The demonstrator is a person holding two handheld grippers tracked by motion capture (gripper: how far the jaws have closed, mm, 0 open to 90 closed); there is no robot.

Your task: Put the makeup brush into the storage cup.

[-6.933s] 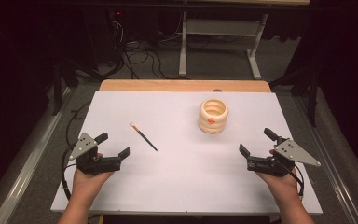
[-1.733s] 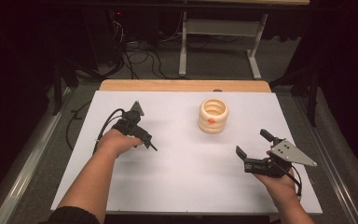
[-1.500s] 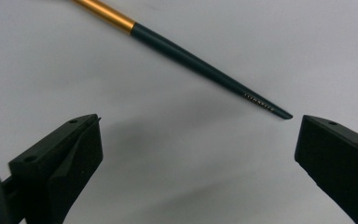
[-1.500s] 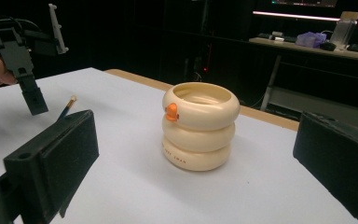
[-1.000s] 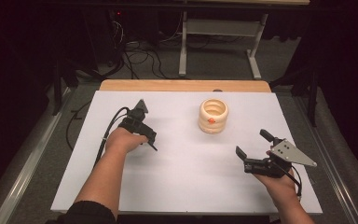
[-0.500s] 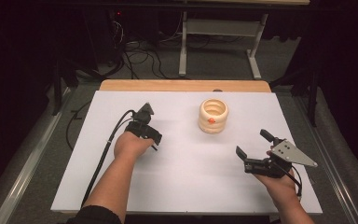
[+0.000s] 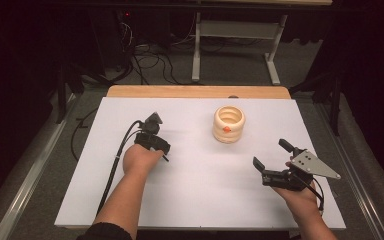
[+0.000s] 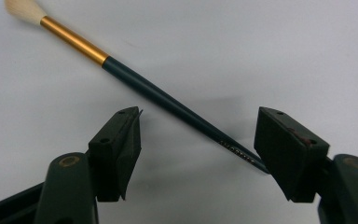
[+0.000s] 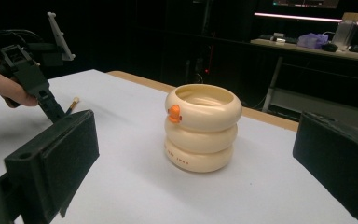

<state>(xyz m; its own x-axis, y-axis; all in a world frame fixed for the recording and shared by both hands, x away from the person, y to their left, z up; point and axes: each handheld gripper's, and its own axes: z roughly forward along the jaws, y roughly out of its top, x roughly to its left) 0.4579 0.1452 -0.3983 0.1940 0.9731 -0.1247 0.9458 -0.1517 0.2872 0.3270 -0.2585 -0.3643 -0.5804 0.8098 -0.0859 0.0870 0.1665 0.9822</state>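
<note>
The paintbrush [image 8: 158, 95] is lying flat on the white sheet [image 7: 200, 200], running in the left gripper view from its pale bristle tip at the upper left of the frame, past a gold ferrule, down a dark handle to the tail end at the lower right. In the high view it is sitting left of centre, mostly covered by the left gripper [image 7: 152, 140], with a short stub of handle poking out at the gripper's lower right.

The left gripper [image 8: 198, 144] is straddling the tail part of the handle. Its jaws have just been closing and are standing partly spread, with the handle between them; the tail is almost touching the right-hand pad, while the left-hand pad is standing clear, so nothing is pinched yet.

To do this pick well, the person is probably best off shifting toward the ferrule before squeezing, since a grip this near the tail is likely to let the brush droop or swing. The handle is crossing the gap at a slant, so a slight turn of the wrist to bring the pads square to it should stop it from rolling or skidding out. The pads need to be low, close to the sheet, because the handle is thin.

The cream ringed holder [image 7: 229, 124], with an orange spot on its side, is standing upright right of centre in the high view, well apart from the brush. The right gripper [image 7: 275, 162] is resting at the lower right, spread wide and holding nothing.
</note>
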